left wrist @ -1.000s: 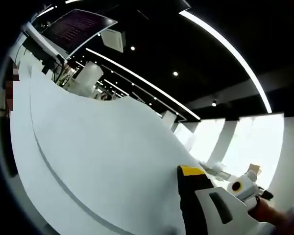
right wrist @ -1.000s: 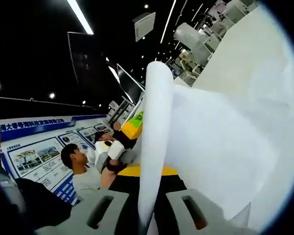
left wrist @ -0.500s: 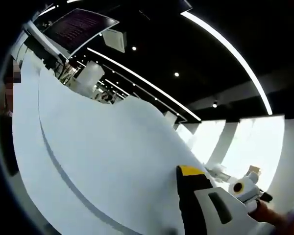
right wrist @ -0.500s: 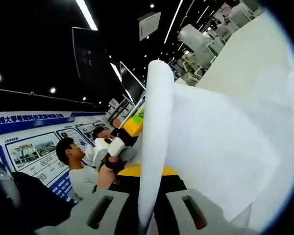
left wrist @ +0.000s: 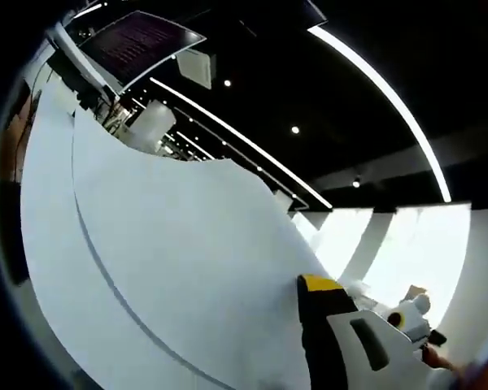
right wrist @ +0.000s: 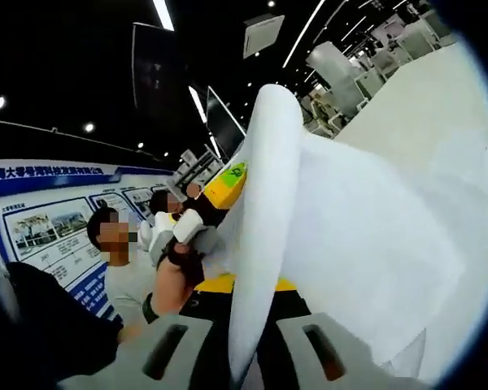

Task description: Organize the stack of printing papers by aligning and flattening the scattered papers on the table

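papers [right wrist: 366,236] are lifted up, and in my right gripper view the stack's edge [right wrist: 256,244] runs straight up between my two jaws, curling over at the top. my right gripper [right wrist: 242,357] is pinching that edge, the grey jaws close against it on either side. past the edge, on the left, i see my left gripper [right wrist: 215,199], yellow-tipped, with a gloved hand [right wrist: 183,256] on it, touching the far side of the same sheets. in my left gripper view the white sheets [left wrist: 171,260] spread wide to the left of one grey jaw with a yellow tip [left wrist: 321,284]; a dark seam curves across them. i cannot tell whether my left gripper is spread or pressed together, since its second jaw is hidden by the paper. near the right edge sits my right gripper [left wrist: 411,317].
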Motion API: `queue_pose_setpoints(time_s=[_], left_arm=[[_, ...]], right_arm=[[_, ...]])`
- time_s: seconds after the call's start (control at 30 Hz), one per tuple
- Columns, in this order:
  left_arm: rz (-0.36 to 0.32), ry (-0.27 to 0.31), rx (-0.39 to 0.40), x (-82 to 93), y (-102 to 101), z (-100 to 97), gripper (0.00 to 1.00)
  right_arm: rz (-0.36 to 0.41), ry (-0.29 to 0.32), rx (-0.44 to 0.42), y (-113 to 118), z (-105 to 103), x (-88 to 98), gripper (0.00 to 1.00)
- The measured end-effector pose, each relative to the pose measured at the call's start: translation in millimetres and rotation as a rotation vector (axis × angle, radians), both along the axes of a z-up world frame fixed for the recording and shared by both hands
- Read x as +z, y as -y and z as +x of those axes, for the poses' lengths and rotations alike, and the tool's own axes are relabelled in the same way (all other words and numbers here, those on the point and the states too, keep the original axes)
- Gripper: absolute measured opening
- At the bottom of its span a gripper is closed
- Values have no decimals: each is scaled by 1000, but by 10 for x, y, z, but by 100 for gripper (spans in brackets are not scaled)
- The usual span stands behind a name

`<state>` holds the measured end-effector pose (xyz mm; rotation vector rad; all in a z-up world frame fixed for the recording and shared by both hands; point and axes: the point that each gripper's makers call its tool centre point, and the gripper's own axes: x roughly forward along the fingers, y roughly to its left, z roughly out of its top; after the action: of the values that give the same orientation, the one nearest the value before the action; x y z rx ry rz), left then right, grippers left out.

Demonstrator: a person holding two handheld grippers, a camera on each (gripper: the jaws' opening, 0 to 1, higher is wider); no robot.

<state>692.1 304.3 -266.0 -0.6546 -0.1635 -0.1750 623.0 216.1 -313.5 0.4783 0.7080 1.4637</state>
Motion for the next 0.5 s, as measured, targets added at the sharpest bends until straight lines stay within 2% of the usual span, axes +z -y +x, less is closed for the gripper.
queue_pose_setpoints(time_s=[0.3, 0.43, 0.5], left_arm=[[-58, 27, -14, 57, -3, -14, 51], [-68, 34, -7, 67, -21, -26, 45], [-63, 34, -2, 65, -29, -28, 42]], right_arm=[[-15, -9, -3, 11, -8, -31, 3], [-23, -2, 30, 4, -67, -42, 3], [-35, 23, 43, 1, -112, -56, 3]])
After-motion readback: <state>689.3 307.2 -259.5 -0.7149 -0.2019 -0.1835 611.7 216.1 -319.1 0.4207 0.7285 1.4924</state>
